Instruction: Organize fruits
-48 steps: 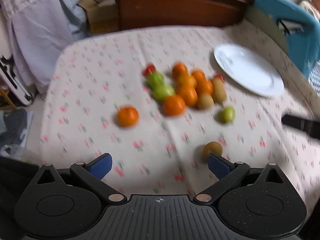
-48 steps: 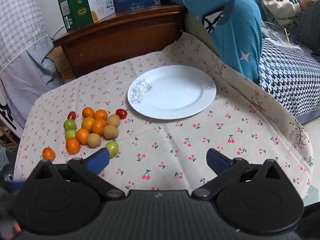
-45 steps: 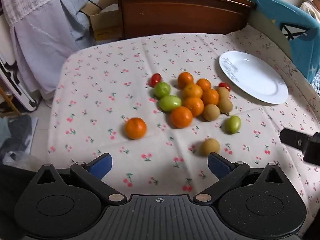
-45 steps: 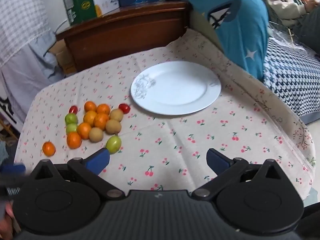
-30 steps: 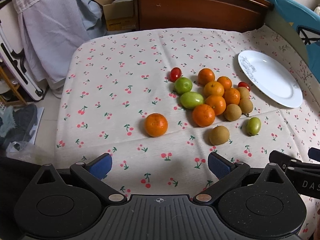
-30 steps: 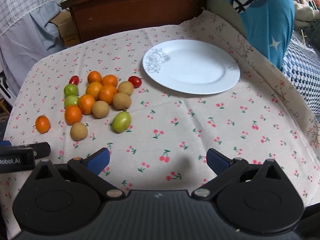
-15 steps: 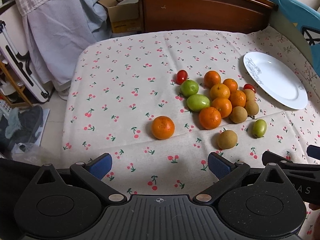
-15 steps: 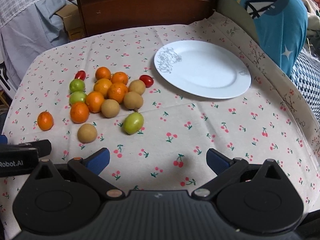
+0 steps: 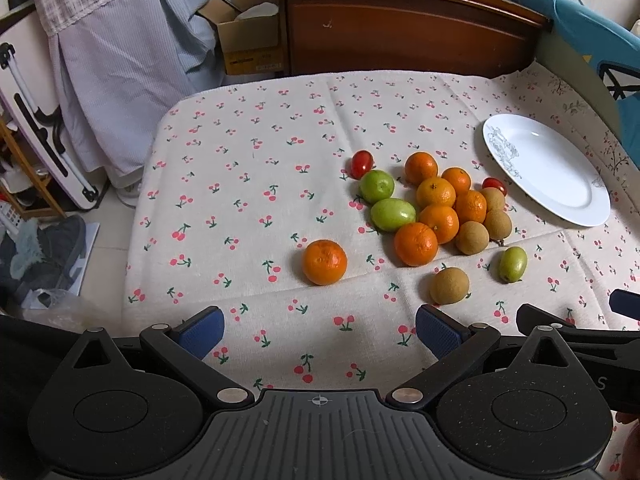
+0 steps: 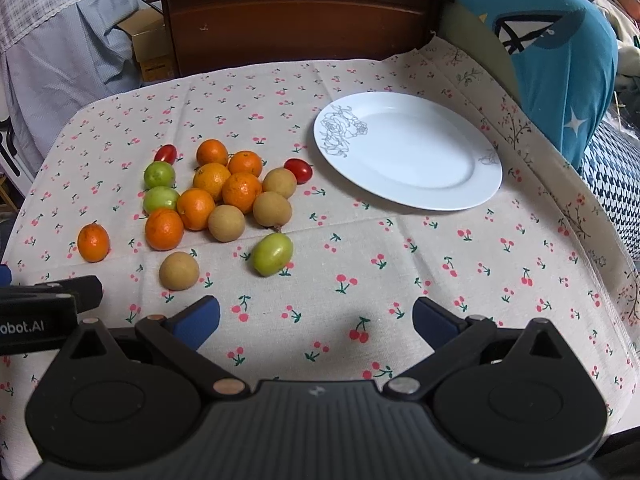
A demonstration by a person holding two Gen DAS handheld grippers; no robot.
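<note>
A pile of fruit lies on the cherry-print tablecloth (image 9: pixel 248 152): several oranges, brown round fruits, green fruits and two red cherry tomatoes. One orange (image 9: pixel 324 261) (image 10: pixel 93 242) sits apart on the left. A brown fruit (image 9: pixel 449 285) (image 10: pixel 179 271) and a green fruit (image 9: pixel 512 264) (image 10: pixel 272 254) lie loose in front of the pile. A white plate (image 9: pixel 568 200) (image 10: pixel 460 192) stands empty to the right. My left gripper (image 9: pixel 319 334) hovers open over the cloth's near edge, in front of the lone orange. My right gripper (image 10: pixel 316 322) is open too, nothing between its fingers.
A dark wooden headboard (image 10: pixel 300 16) rises behind the table. A blue cushion (image 10: pixel 560 40) leans at the right and a grey cloth (image 9: pixel 120 60) hangs at the left. A cardboard box (image 9: pixel 248 40) sits on the floor, and a person's sleeve (image 10: pixel 624 20) shows at the far right.
Both grippers have come lower and closer to the fruit, which looks larger now. Each stays open. No fruit has moved.
</note>
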